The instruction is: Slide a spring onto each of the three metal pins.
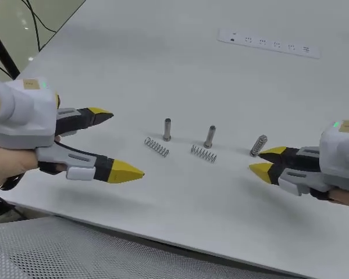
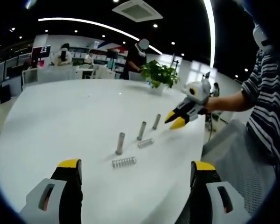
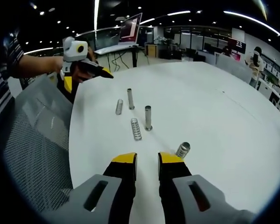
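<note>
Left gripper [image 1: 126,143] hangs wide open and empty. The right gripper [image 1: 255,160] holds nothing either, its jaws only narrowly parted.

Taking the middle pin [image 1: 210,136] as the mark: it stands upright and bare, with a loose spring [image 1: 203,153] lying flat at its foot on the person's side. Toward the left gripper stands the left pin [image 1: 167,129], also bare, with the left spring [image 1: 156,146] flat just beside its base. On the other side of the middle pin, the right pin [image 1: 259,145] already wears its spring, just beside the right gripper's tips. So one of three looks done.

The left spring seems the likely next pick, and the left gripper is the nearer one. In the left gripper view the spring lies straight ahead between the jaws, with its long axis running crosswise, from jaw to jaw. Closing as it stands would squeeze the spring end to end, so a roll of the wrist looks needed to pinch across the coils.

Beyond the middle pin, well apart on the white table [image 1: 163,52], lies a power strip [image 1: 269,43].
</note>
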